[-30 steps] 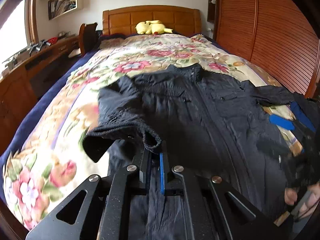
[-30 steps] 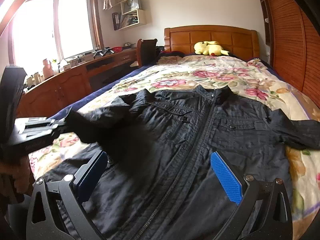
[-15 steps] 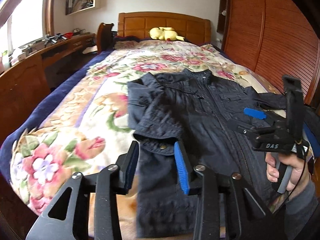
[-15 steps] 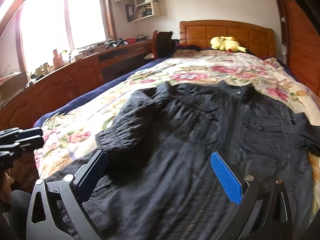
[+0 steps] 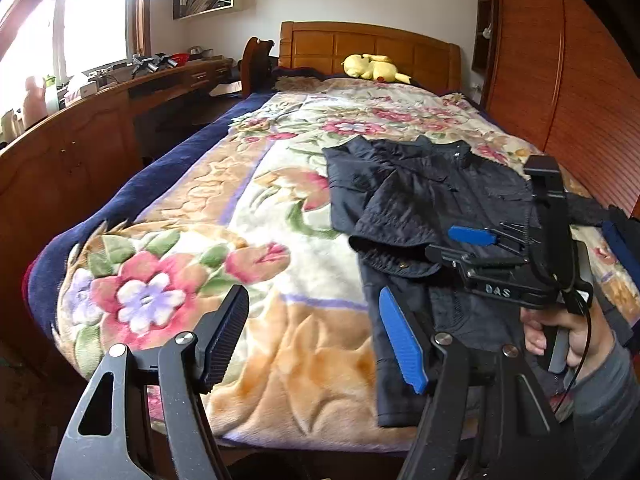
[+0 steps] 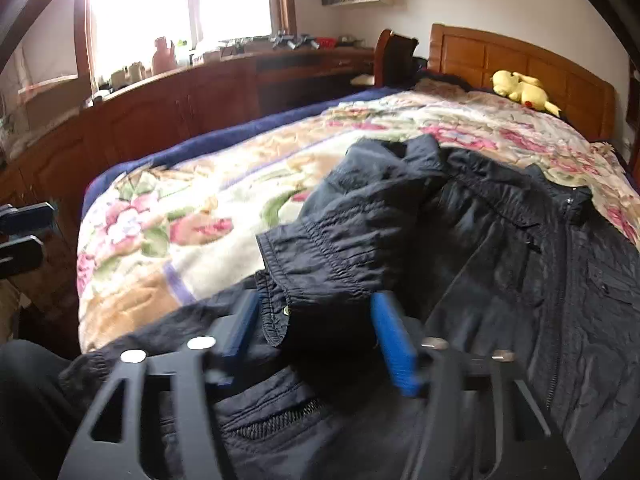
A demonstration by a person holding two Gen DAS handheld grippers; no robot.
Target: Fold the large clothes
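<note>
My left claw [image 5: 312,336] stands wide, its jaws having just been opening, and nothing lies between them; under the gap I see only the floral blanket [image 5: 192,264] at the foot of the bed [image 5: 368,44]. The black jacket [image 5: 424,216] lies just to the right of this claw, its near hem beside the blue pad [image 5: 400,340], spread along the right half of the bed with its collar toward the headboard. Its left sleeve [image 5: 392,224] is folded inward across the chest, the cuff resting on the body of the garment.

Further right in the left view I see my right hand [image 5: 568,336] gripping the handle of the right claw [image 5: 472,236], which reaches over the jacket toward that folded sleeve.

From the right wrist view, the right claw [image 6: 316,328] has just been closing to a narrower gap, and the sleeve cuff [image 6: 320,264] sits between its blue pads [image 6: 394,340]. The picture is blurred, and I cannot tell whether the pads press on the cloth. The rest of the jacket [image 6: 560,264] spreads away to the right of this claw, zip running toward the collar.
</note>
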